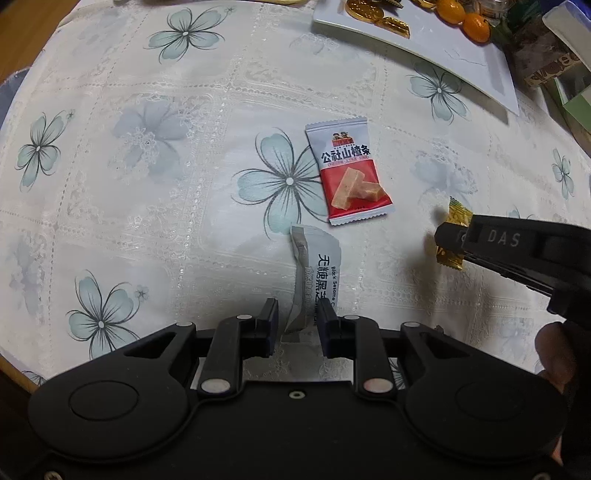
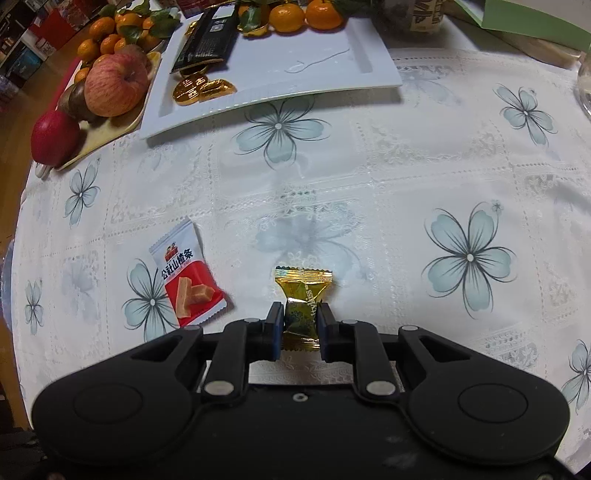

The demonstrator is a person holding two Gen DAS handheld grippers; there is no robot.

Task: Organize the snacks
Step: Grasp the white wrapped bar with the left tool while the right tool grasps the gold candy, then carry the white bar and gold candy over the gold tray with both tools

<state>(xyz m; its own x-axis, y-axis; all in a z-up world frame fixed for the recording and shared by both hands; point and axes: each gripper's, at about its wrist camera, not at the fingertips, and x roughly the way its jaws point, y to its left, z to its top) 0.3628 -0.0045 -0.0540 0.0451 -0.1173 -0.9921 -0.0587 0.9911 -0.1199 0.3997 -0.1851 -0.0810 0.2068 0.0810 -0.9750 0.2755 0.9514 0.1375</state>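
The right tongs [image 2: 297, 325] are clamped on a gold-wrapped candy [image 2: 303, 299], the pads squeezing the narrow waist of the wrapper so its flared ends stick out above and below; gripping there looks like the surest hold on a small crinkly thing. The left tongs [image 1: 297, 321] stand narrow around a grey sesame sachet [image 1: 314, 277], pinching its folded lower end so the rest of the packet stands out ahead of the fingers rather than lying flat. Both tongs point down at the worktop [image 2: 406, 192], which wears a white lace cloth with blue flowers. In the left wrist view the right tongs with the candy sit off to the right of the sachet, apart from it. Between the two, loose on the cloth, lies a red-and-white hawthorn snack packet [image 1: 349, 173], not yet gripped. Toward the far edge of the worktop sits a white rectangular tray [image 2: 332, 66] already carrying gold foil coins [image 2: 203, 88], a dark wrapper [image 2: 207, 37] and mandarins [image 2: 306, 14], which suggests it is where the snacks are gathered. A fruit board with an apple [image 2: 114, 86] stands at the far left corner.
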